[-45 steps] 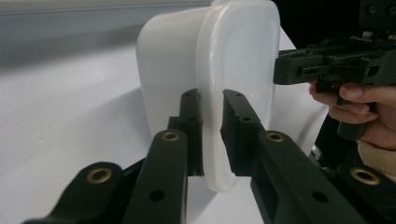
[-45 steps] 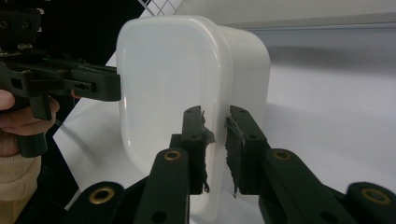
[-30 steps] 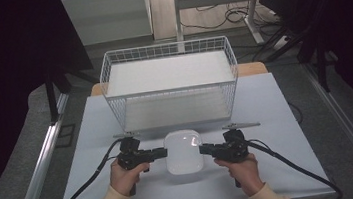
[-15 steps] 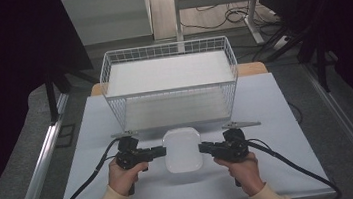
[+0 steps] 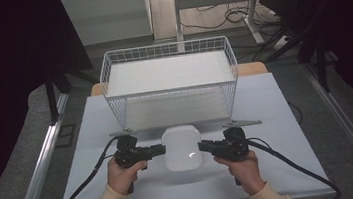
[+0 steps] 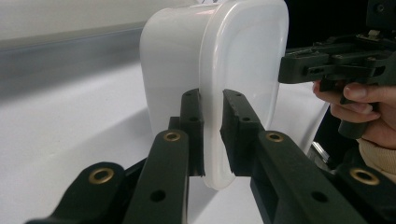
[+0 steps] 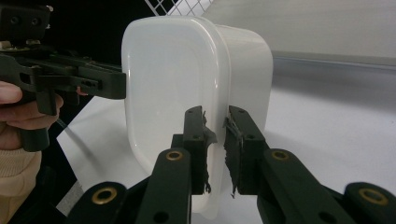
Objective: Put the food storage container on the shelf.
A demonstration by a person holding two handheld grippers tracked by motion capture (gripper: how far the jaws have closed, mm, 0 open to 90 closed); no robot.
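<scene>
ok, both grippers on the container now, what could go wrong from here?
1. Both the left gripper and right gripper pinch only the thin rim of the white container; it may slip or flex out if the hands drift apart.
2. The wire basket stands just behind it, and its front wall could catch the container if lifted too low.

Right tool clamped on the white container

Its jaws pinch the lid's rim — the left tool meets the opposite edge — above the white surface.
</scene>
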